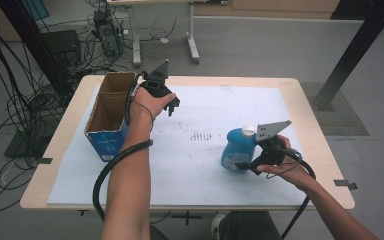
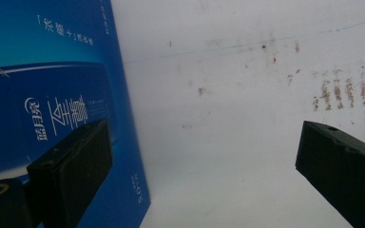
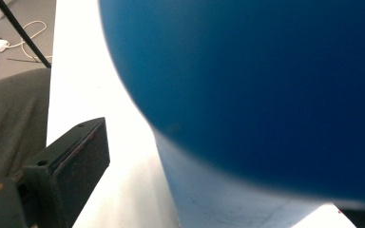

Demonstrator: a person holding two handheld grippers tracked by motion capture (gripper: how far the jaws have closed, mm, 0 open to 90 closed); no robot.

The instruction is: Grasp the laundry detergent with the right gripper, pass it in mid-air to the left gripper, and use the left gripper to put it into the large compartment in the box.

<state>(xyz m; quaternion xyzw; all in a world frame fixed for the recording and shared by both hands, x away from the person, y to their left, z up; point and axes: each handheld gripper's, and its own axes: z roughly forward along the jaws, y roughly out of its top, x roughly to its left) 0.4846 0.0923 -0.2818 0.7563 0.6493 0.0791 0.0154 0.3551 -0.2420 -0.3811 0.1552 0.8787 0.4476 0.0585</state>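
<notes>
- Right gripper [image 1: 254,162], nearest the camera, has its jaws around the blue bottle [image 1: 237,149], upright on the desk [image 1: 300,100].
- Left gripper [image 1: 172,106] hangs wide open beside the open blue carton [image 1: 109,117].

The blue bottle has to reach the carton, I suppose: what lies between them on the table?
Bare white sheet with faint dark marks separates blue bottle from carton, seen in the high view.

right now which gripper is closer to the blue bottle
Right. The right gripper is up against the blue bottle, jaws around its lower body. The left gripper hangs open across the table beside the cardboard box, well away from the bottle.
</notes>
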